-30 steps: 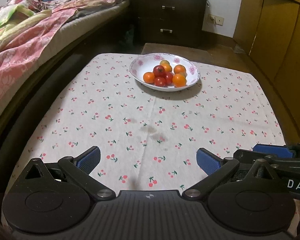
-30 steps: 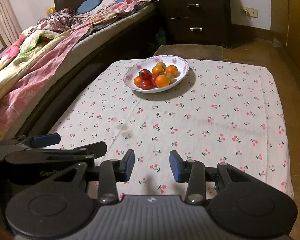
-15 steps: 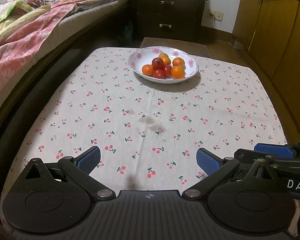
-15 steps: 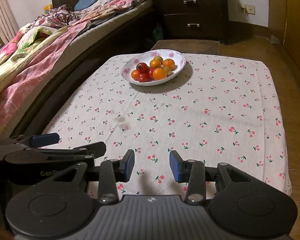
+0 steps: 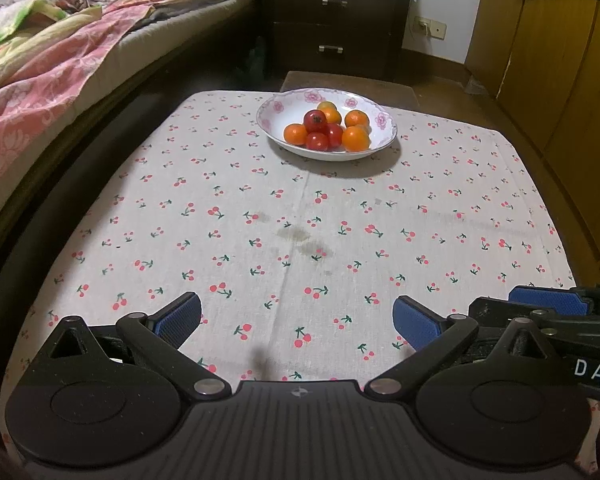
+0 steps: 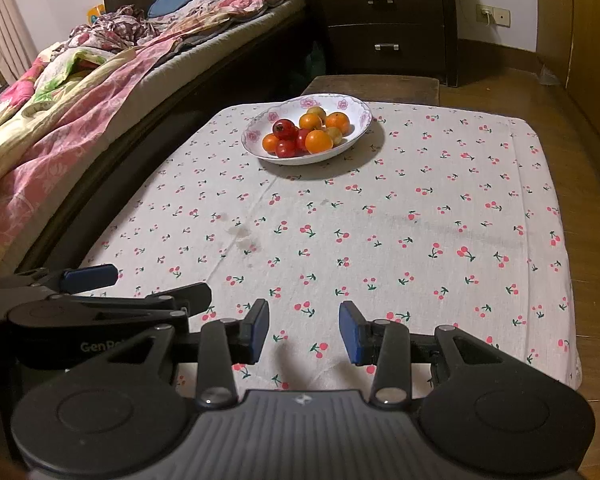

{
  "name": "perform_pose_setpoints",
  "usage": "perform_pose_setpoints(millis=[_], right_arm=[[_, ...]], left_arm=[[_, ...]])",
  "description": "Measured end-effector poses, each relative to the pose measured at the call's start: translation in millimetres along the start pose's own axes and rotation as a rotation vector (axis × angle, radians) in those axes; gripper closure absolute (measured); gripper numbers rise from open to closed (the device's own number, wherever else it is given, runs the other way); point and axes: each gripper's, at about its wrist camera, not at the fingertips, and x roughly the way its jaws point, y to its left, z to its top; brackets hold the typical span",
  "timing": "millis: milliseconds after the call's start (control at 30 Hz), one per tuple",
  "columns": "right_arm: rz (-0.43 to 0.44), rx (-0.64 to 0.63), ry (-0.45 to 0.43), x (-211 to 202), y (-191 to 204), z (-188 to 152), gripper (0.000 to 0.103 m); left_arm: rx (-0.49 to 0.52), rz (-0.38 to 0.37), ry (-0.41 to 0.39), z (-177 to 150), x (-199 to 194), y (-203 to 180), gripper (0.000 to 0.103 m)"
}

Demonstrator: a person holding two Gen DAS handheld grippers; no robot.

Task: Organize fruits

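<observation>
Left wrist view first: the left hand-held gripper hangs above the near edge of the worktop, its blue-padded jaws spread wide and nothing between them. Just off to its right sits the right hand-held gripper, seen side-on, one blue pad showing. Over in the right wrist view that right hand-held gripper has its jaws set fairly narrow, parted, with only cloth visible in the gap. The left one pokes in from the left edge there.

Moving outward, the cherry-print tablecloth covers the whole worktop, with a few faint brownish stains near the middle. At the far end, well apart from both grippers, stands the white bowl with pink flowers on its rim. Piled inside it are the fruits: several oranges and a few red tomatoes, one tomato perched on top of the heap. From the right wrist, same bowl, same pile, oranges to the right, tomatoes to the left.

Beyond the worktop, a bed with rumpled pink and floral bedding runs along the left, a dark nightstand with two drawers stands at the back, and wooden cabinets line the right.
</observation>
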Motion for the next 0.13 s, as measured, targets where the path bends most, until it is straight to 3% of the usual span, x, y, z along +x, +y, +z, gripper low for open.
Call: perform_pose_setpoints(millis=[133], right_arm=[[-0.002,-0.003,-0.003,-0.5,0.0,0.4,0.070]], left_arm=[[0.006,0.014,-0.011,0.6,-2.1,-1.3,0.000]])
